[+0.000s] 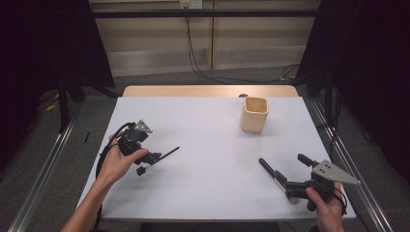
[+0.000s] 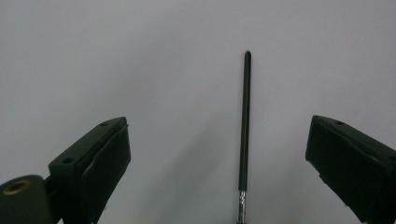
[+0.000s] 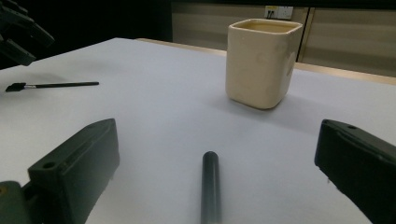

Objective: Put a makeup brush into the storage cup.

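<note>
Well apart, both claws (image 1: 147, 162) (image 1: 278, 176) gaping over brushes (image 2: 244, 126) (image 3: 210, 186), cup (image 1: 254, 114) near far edge.

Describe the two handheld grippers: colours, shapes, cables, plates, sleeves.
Both are black. The left gripper trails a black cable and carries a grey three-cornered plate with small holes. The right gripper has a larger grey plate of the same shape. Up close, each jaw is a blocky black wedge with small holes on top; a brass-coloured ring sits beside one. Forearms are bare, no sleeves.
</note>
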